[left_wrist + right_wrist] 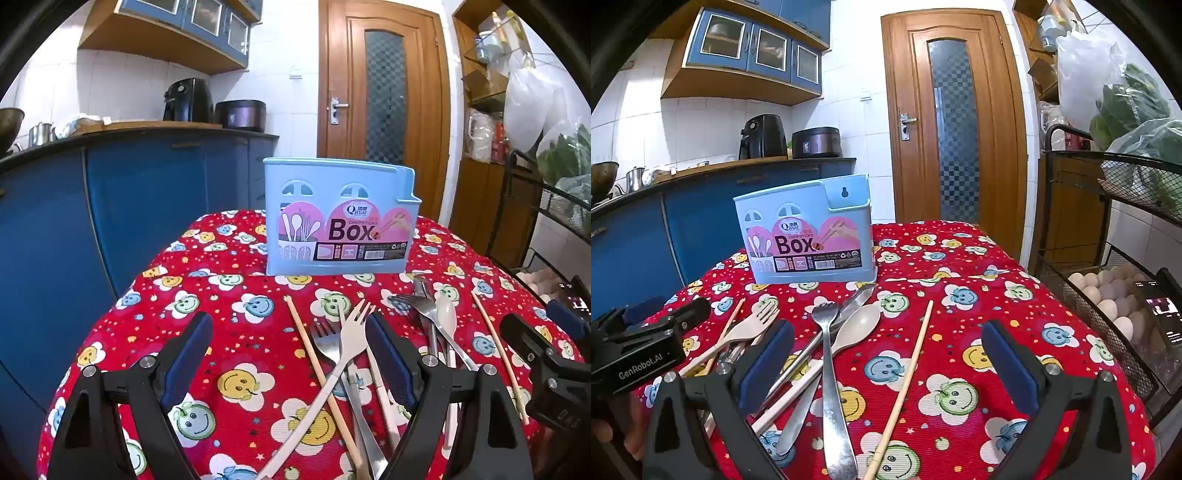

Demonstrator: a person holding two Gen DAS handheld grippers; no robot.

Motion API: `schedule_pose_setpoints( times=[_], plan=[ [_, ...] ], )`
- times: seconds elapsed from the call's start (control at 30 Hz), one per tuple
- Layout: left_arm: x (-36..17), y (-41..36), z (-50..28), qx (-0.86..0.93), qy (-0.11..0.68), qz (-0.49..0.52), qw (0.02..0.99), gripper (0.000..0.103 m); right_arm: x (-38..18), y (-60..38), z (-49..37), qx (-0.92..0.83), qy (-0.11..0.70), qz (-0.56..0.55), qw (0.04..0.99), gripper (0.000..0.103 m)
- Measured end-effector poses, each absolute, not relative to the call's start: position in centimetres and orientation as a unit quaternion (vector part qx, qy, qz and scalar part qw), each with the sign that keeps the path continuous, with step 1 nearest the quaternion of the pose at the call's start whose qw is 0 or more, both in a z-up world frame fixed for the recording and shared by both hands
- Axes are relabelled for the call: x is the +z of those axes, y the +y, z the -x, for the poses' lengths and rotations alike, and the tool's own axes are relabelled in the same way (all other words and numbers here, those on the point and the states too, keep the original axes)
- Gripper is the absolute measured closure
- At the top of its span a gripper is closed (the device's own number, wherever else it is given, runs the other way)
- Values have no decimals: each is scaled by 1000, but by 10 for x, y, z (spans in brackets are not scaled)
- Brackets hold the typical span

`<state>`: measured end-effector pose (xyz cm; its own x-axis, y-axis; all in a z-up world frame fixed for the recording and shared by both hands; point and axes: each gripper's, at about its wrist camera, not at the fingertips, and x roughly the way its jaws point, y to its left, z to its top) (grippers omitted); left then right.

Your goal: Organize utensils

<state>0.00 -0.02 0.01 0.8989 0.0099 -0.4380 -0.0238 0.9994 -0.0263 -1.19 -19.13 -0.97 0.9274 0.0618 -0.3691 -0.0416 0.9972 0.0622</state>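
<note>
A light blue utensil box stands upright at the far side of the red smiley tablecloth; it also shows in the right wrist view. Loose utensils lie in front of it: a beige fork, a steel fork, a beige spoon and wooden chopsticks. My left gripper is open and empty above the cloth, left of the pile. My right gripper is open and empty, with the steel fork and one chopstick lying between its fingers.
A black wire rack with eggs stands just right of the table. Blue kitchen cabinets run along the left. A wooden door is behind the table. The table edge drops off at the left.
</note>
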Motion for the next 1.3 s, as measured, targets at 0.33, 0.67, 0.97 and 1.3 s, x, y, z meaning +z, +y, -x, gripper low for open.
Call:
schedule_pose_setpoints(
  times=[0.33,0.67,0.97,1.3],
  plan=[
    [0,0,0,7,225,15,974,18,-9,-192,12,26,191,-26,981,0],
    [0,0,0,7,224,15,974,18,-9,-192,12,26,191,-26,981,0],
    [1,2,-6,8,223,15,975,18,-9,-191,12,26,191,-26,981,0],
    [1,1,-5,8,223,15,975,18,-9,-192,12,26,191,-25,981,0]
  ],
)
